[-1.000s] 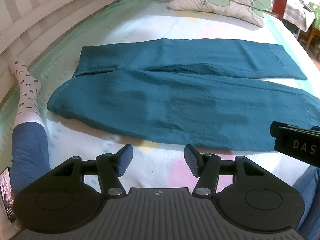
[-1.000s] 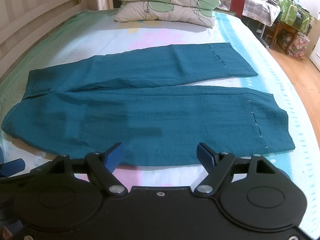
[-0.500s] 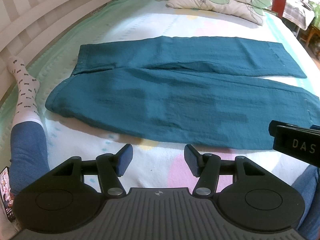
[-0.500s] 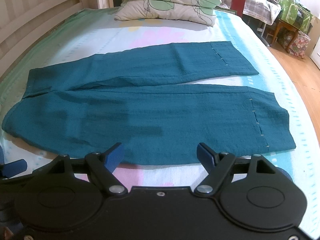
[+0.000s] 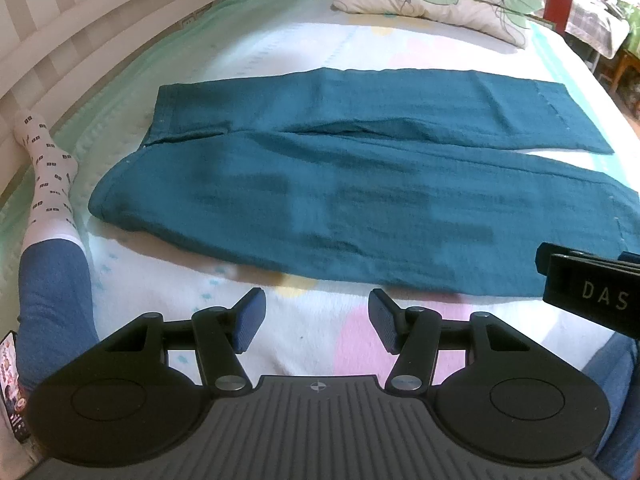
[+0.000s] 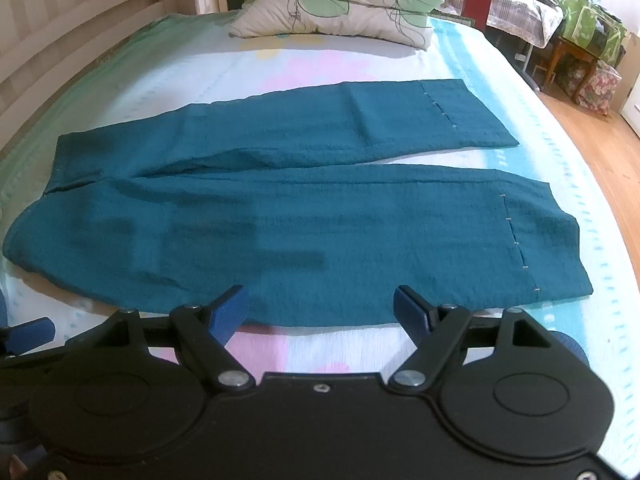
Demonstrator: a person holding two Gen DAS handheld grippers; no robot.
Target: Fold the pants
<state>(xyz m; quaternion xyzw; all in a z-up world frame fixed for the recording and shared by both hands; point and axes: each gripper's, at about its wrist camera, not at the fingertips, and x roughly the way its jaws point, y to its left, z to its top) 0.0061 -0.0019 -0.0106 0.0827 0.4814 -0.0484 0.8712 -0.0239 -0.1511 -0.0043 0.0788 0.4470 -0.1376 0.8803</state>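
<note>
— Bed (image 5: 224,56) first: pastel sheet fills both views, slatted rail along the left, two leaf-print pillows (image 6: 332,4) at the head, wood floor and cluttered side furniture off to the right.

— And the pants (image 6: 280,216)?

— Teal, spread flat mid-bed, unfolded. Long axis runs left to right across both cameras: waistband (image 5: 120,184) left, hems (image 6: 556,256) right, legs split in a narrow V with the near leg closest to us.

— Who's nearer?

— Right gripper (image 6: 320,310), I'd say. Its blue fingers (image 6: 228,312) stand wide apart, empty, just at the near leg's lower edge. Left gripper (image 5: 316,320) is also spread wide and holding nothing, hanging over bare sheet a little short of that same edge, nearer the waist end.

— So the move?

— My guess: each takes its end of the near leg, straight ahead of the fingers, and carries it over the far leg. A socked foot (image 5: 44,168) rests by the rail, left of the waistband.
</note>
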